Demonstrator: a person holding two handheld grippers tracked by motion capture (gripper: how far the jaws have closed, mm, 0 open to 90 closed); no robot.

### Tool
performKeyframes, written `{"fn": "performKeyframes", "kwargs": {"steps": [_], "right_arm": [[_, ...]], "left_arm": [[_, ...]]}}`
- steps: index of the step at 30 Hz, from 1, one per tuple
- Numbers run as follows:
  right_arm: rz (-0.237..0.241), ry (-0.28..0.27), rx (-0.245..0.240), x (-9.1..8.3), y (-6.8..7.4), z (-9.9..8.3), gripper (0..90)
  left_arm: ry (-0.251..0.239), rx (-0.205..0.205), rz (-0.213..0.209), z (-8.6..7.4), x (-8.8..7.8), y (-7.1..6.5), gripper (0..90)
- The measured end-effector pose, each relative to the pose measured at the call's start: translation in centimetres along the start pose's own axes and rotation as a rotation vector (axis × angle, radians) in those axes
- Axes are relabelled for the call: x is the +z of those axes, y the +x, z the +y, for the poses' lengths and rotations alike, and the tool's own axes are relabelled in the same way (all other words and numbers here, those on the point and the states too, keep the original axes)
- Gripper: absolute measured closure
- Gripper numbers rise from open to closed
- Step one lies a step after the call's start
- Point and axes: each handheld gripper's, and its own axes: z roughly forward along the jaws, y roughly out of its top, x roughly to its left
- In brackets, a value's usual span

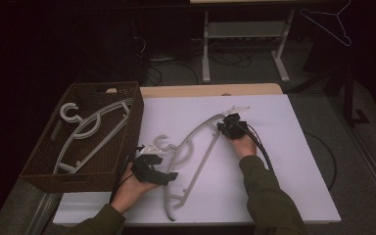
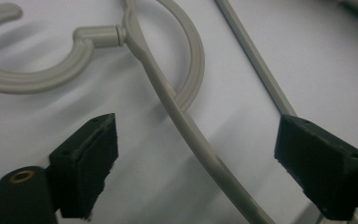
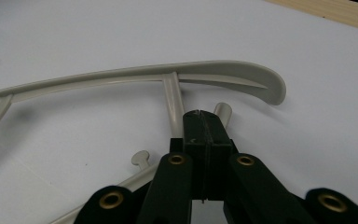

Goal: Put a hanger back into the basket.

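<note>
Forearms in dark green sleeves enter the high view from below, each hand carrying a claw: the left gripper (image 1: 169,175) sits just beside the hook end of a pale plastic hanger (image 1: 192,161) lying flat on the white table (image 1: 293,196), while the right gripper (image 1: 223,125) rests at the hanger's far shoulder tip. To the outside of the left gripper stands a brown wicker basket (image 1: 132,142) that already holds another hanger (image 1: 90,134), so one piece seems stowed and this one is left to move. Seen from the left gripper view, its jaws stand spread wide with the hanger's arm (image 2: 186,126) running between them, untouched by either pad. Along the right gripper view, its jaws are pressed together with nothing visibly pinched, the tips just short of the hanger's curved end (image 3: 242,77). Lifting has not begun.
</note>
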Motion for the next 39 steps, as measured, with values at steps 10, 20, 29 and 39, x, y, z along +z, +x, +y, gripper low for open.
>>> {"fn": "performKeyframes", "kwargs": {"steps": [10, 20, 29, 39], "right_arm": [[0.002, 0.0, -0.003, 0.1, -0.1, -0.1, 90.0], [0.001, 0.001, -0.003, 0.2, 0.0, -0.2, 90.0], [0.028, -0.016, 0.004, -0.9, 0.0, -0.1, 72.9], [0.08, -0.041, 0.017, -5.7, -0.2, -1.0, 30.0]], "left_arm": [[0.025, -0.011, -0.016, 0.7, 1.4, 0.1, 35.7], [0.039, -0.031, -0.031, 1.0, 1.5, 0.1, 63.4], [0.004, -0.073, 0.011, 1.1, 1.2, 0.8, 69.8], [-0.044, -0.115, 0.044, 1.6, 0.5, 1.8, 77.7]]}}
